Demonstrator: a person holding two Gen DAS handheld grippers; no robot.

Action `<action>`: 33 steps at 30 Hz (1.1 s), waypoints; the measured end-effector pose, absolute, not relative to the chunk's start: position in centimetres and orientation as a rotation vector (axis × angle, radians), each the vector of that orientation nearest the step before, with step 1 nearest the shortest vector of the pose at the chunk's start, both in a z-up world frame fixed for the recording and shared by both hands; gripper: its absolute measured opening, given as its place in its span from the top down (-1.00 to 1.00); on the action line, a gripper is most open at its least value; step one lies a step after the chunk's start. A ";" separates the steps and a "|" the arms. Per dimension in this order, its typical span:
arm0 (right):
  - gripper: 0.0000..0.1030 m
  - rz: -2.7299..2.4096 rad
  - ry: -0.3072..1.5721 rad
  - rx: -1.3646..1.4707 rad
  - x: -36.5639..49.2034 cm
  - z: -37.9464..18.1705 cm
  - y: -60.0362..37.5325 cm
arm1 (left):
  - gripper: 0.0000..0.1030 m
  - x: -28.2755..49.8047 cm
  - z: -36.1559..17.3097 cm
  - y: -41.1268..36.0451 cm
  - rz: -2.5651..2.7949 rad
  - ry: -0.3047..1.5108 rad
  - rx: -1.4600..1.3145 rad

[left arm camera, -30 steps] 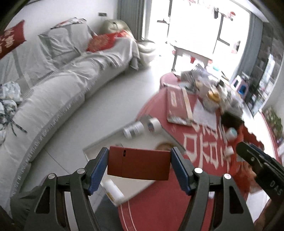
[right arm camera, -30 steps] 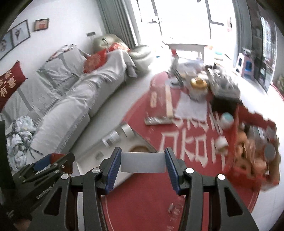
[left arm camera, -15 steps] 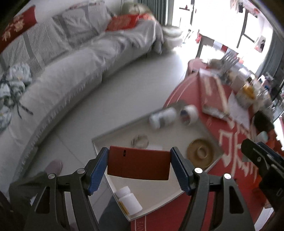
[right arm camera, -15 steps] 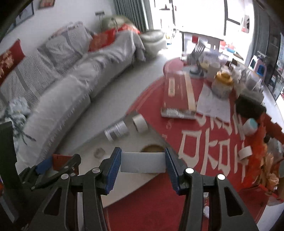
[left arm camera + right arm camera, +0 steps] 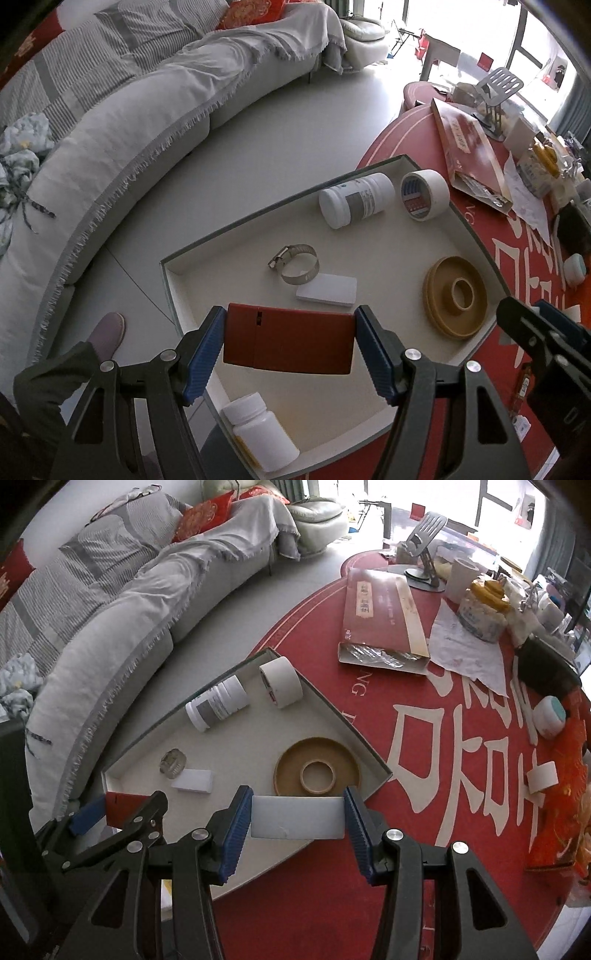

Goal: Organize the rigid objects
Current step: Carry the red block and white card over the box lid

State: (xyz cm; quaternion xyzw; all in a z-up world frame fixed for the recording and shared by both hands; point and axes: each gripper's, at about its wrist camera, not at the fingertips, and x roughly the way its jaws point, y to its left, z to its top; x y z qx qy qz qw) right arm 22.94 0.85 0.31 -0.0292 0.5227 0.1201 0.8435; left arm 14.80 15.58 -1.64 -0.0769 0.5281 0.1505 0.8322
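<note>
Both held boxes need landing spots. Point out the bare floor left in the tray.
Bare tray floor lies below the red box, between small bottle and brown disc. Another patch sits between disc and large bottle. Crowded around hose clamp and white card.
</note>
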 end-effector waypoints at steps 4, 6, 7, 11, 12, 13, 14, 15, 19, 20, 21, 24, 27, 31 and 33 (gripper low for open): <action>0.01 0.259 1.115 -0.063 23.3 -0.1 1.1 | -0.42 15.1 -1.9 15.6 0.319 1.127 -0.155; 0.01 0.258 1.119 -0.064 23.4 -0.3 1.2 | -0.42 15.2 -2.1 15.7 0.319 1.132 -0.156; 0.01 0.258 1.120 -0.063 23.5 -0.4 1.3 | -0.42 15.2 -2.2 15.7 0.319 1.134 -0.156; 0.01 0.259 1.124 -0.067 23.6 -0.5 1.5 | -0.42 15.4 -2.4 15.7 0.320 1.137 -0.152; 0.01 0.259 1.124 -0.068 23.6 -0.6 1.6 | -0.42 15.5 -2.4 15.7 0.321 1.138 -0.152; 0.01 0.258 1.125 -0.068 23.7 -0.6 1.6 | -0.42 15.5 -2.4 15.7 0.321 1.138 -0.153; 0.01 0.258 1.125 -0.069 23.7 -0.6 1.6 | -0.42 15.5 -2.4 15.7 0.320 1.137 -0.153; 0.01 0.258 1.126 -0.070 23.7 -0.6 1.7 | -0.42 15.5 -2.4 15.7 0.321 1.139 -0.152; 0.01 0.259 1.130 -0.074 23.9 -0.8 1.9 | -0.42 15.6 -2.5 15.7 0.321 1.140 -0.152; 0.01 0.260 1.131 -0.074 23.9 -0.9 1.9 | -0.42 15.6 -2.5 15.7 0.321 1.141 -0.153; 0.01 0.260 1.132 -0.073 24.0 -0.9 1.9 | -0.42 15.7 -2.6 15.7 0.320 1.142 -0.154; 0.01 0.262 1.134 -0.074 24.1 -1.0 2.1 | -0.42 15.8 -2.7 15.7 0.321 1.143 -0.151; 0.01 0.264 1.139 -0.075 24.3 -1.1 2.2 | -0.42 16.0 -2.9 15.7 0.322 1.147 -0.152; 0.00 0.265 1.142 -0.078 24.4 -1.3 2.3 | -0.42 16.1 -3.0 15.6 0.324 1.149 -0.153; 0.01 0.266 1.145 -0.080 24.5 -1.4 2.4 | -0.42 16.2 -3.1 15.6 0.324 1.150 -0.154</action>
